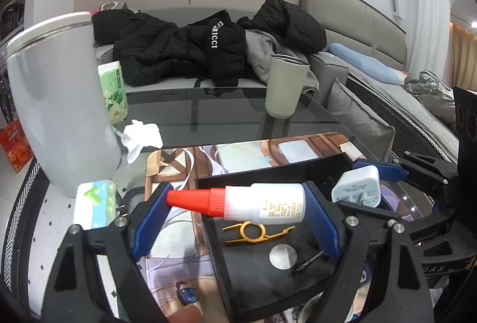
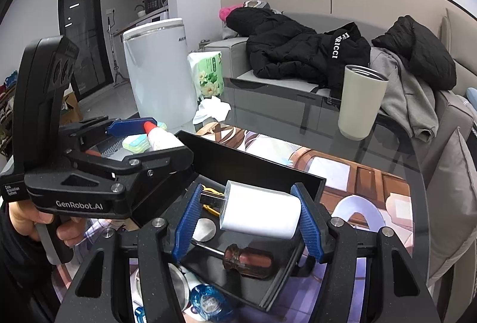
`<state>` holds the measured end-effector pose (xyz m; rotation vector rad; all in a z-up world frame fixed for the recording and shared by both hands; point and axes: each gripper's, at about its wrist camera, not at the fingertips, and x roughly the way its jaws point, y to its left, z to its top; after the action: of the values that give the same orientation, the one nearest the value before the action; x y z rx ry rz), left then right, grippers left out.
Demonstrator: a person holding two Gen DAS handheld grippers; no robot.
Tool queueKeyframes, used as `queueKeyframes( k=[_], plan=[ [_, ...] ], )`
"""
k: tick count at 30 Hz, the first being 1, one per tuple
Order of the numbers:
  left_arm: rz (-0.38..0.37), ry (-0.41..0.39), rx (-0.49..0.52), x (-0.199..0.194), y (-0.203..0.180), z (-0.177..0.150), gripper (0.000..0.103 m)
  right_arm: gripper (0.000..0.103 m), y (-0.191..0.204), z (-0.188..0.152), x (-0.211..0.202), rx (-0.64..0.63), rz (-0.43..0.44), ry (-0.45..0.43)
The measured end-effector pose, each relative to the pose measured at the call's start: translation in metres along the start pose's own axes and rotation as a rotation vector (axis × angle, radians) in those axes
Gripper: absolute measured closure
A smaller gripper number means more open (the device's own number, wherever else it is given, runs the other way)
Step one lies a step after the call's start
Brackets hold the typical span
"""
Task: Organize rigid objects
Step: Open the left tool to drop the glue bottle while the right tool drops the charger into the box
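Note:
My left gripper (image 1: 238, 199) is shut on a white glue bottle (image 1: 253, 203) with a red cap, held sideways above a black tray (image 1: 268, 171). The tray holds a gold clip (image 1: 256, 232), a silver coin (image 1: 282, 256) and a brown-handled screwdriver (image 2: 247, 260). My right gripper (image 2: 247, 203) is shut on a white plug adapter (image 2: 262, 211), held above the same tray (image 2: 253, 165). The right gripper and adapter (image 1: 357, 184) also show in the left wrist view. The left gripper with the bottle (image 2: 162, 138) shows in the right wrist view.
The tray sits on a printed mat (image 1: 238, 153) on a glass table (image 1: 223, 111). A grey tumbler (image 1: 59, 102), a green cup (image 1: 284, 86), tissue packs (image 1: 114, 90), a crumpled tissue (image 1: 140, 136) and a small green box (image 1: 95, 200) stand around. A blue item (image 2: 208, 300) lies near the tray.

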<state>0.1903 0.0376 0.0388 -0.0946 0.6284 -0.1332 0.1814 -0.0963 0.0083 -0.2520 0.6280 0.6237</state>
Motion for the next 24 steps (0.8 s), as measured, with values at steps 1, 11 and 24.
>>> queueKeyframes(
  k=[1,11,24],
  plan=[
    [0.009,0.002,0.001,0.002,0.001,-0.001,0.017,0.042,0.001,0.001,0.005,-0.011,0.001,0.008],
    [0.052,0.025,0.093,0.014,-0.018,-0.011,0.017,0.042,0.007,-0.010,0.022,-0.086,-0.008,0.064],
    [-0.009,0.077,0.035,0.021,-0.015,-0.013,0.018,0.042,0.006,-0.014,0.017,-0.093,-0.035,0.066]
  ],
)
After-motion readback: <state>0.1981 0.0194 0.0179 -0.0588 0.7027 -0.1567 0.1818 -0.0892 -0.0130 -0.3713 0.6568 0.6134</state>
